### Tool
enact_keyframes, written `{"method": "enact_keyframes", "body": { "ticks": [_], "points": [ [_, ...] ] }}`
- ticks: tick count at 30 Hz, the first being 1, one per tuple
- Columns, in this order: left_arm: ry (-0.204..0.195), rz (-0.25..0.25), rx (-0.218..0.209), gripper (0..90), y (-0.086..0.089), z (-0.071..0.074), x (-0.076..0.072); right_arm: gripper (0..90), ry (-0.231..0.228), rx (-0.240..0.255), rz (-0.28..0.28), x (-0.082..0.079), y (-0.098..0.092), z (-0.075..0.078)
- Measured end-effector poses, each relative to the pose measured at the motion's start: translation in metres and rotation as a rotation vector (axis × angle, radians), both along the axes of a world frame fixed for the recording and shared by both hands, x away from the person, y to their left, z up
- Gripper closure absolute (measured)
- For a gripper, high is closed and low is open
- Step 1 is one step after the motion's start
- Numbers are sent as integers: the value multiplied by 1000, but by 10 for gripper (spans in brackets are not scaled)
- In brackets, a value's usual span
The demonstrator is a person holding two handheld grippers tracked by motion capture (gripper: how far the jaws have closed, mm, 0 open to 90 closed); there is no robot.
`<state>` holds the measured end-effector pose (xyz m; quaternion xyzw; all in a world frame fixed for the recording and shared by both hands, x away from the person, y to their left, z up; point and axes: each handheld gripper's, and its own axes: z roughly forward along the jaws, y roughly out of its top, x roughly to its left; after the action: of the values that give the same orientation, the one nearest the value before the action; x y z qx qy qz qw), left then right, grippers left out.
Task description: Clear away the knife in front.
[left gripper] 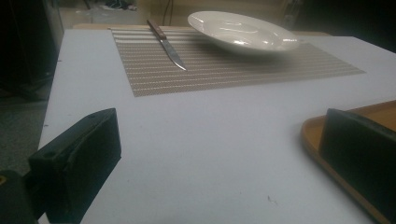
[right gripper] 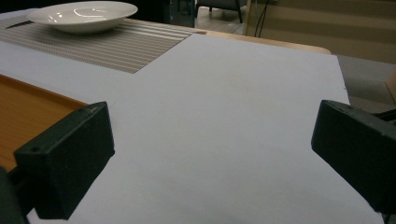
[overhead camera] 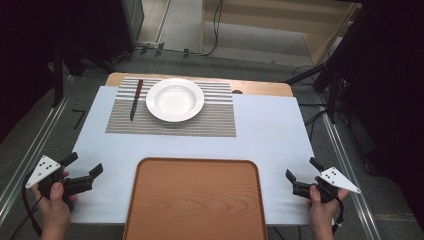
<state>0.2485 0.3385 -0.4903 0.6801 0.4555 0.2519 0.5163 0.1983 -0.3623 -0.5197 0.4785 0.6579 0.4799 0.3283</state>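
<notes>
While left gripper (overhead camera: 82, 167) gapes | tray (overhead camera: 195, 200) between | right gripper (overhead camera: 302, 170) seemingly apart

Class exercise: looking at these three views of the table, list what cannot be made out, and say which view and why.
- Orange wooden tray: near edge cut off by the high view's bottom edge.
- Wooden-handled knife: all but its tip cut off by the right gripper view's left edge.
- Striped woven placemat: middle hidden under the white round plate.

Worktop (overhead camera: 280, 130): pale grey-white sheet over tan wood edge. Placemat (overhead camera: 210, 122): brown/cream woven stripes. Plate (overhead camera: 175, 99): glossy white. Knife (overhead camera: 136, 99): reddish-brown handle, steel blade. Tray (overhead camera: 195, 200): orange wood grain. Claws, L (overhead camera: 82, 167) & R (overhead camera: 301, 168): black w/ grey plates.
</notes>
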Motion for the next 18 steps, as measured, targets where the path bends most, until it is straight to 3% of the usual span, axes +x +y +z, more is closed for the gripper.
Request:
{"method": "enact_keyframes", "body": {
  "ticks": [5,8,18],
  "points": [
    [0,1,9,0,-1,1,0,0,-5,-2,5,0,1,0],
    [8,6,-17,0,2,4,1,0,-9,0,6,1,0,-1],
    [-4,40,12,0,-8,18,3,0,-10,7,7,2,0,-1]
  ]
}}
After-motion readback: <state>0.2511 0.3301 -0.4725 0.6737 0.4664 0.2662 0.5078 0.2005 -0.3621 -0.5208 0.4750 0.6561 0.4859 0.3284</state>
